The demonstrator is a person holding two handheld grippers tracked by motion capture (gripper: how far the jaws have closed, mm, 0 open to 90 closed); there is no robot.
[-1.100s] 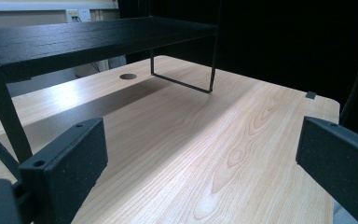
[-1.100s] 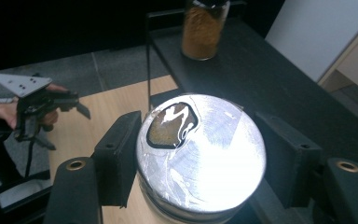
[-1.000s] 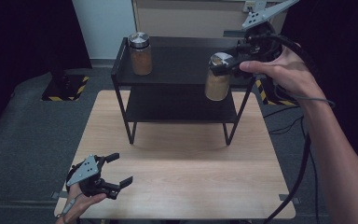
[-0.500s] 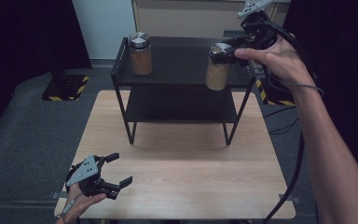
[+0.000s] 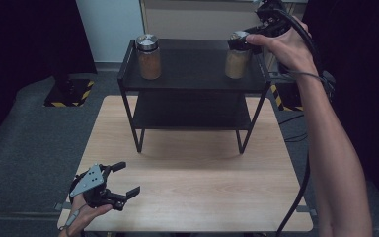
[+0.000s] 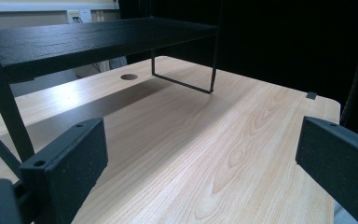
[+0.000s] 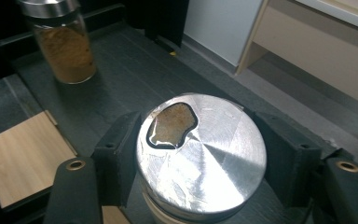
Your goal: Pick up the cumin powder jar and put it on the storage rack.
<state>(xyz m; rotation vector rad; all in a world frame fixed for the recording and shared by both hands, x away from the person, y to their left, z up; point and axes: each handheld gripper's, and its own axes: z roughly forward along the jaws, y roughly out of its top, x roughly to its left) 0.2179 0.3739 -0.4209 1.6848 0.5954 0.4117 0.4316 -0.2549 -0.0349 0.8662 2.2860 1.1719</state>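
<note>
A glass spice jar (image 5: 237,58) with a silver lid (image 7: 200,154) and tan powder stands at the right end of the black shelf's top board (image 5: 192,69). My right gripper (image 5: 244,40) is shut on its lid, one jaw on each side. Whether the jar rests on the board or hangs just above it I cannot tell. A second jar (image 5: 148,56) with brown powder (image 7: 67,49) stands at the left end of the top board. My left gripper (image 5: 120,180) lies open near the table's front left corner, its jaws wide apart over bare wood (image 6: 205,154).
The black two-level shelf (image 5: 190,111) stands across the far half of the wooden table (image 5: 202,182); its lower board (image 6: 98,39) is bare. A black cable (image 5: 301,187) hangs along the right arm. Grey floor and yellow-black tape (image 5: 69,96) lie to the left.
My right gripper has carried the jar up and back, from in front of the shelf's right side to over the right end of the top board. The left gripper has stayed still.
</note>
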